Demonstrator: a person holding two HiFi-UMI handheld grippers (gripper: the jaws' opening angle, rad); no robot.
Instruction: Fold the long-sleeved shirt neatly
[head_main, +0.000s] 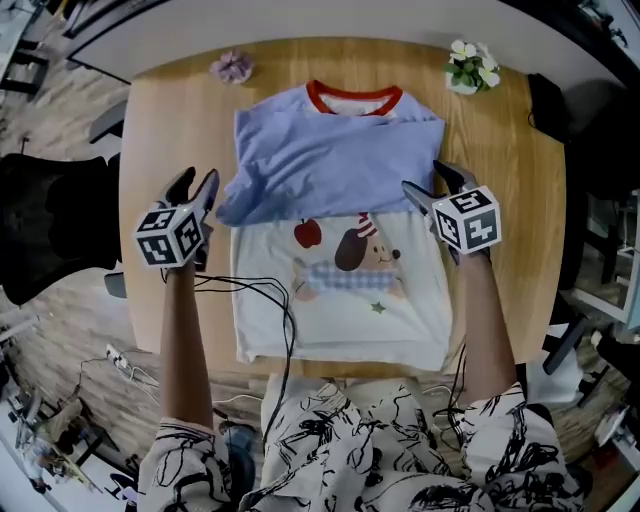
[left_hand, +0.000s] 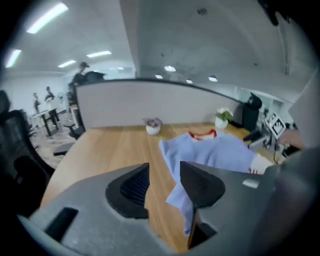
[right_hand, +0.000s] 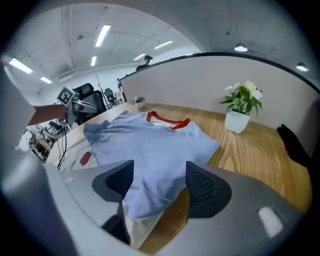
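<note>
The long-sleeved shirt (head_main: 340, 300) lies flat on the wooden table (head_main: 160, 120), white body with a dog print toward me and red collar (head_main: 353, 98) at the far edge. Its blue sleeves (head_main: 330, 160) are folded across the chest. My left gripper (head_main: 196, 183) hovers just left of the blue fold's left corner, open, with bare wood between its jaws (left_hand: 165, 182) and the blue corner (left_hand: 210, 152) beside the right finger. My right gripper (head_main: 432, 185) stands open at the fold's right edge, jaws (right_hand: 159, 182) straddling the blue cloth (right_hand: 150, 145) without pressing it.
A small pot of purple flowers (head_main: 232, 67) and a white-flowered plant (head_main: 471, 68) stand at the table's far edge. A black cable (head_main: 270, 300) crosses the shirt's lower left. A black chair (head_main: 50, 230) is off the table's left side.
</note>
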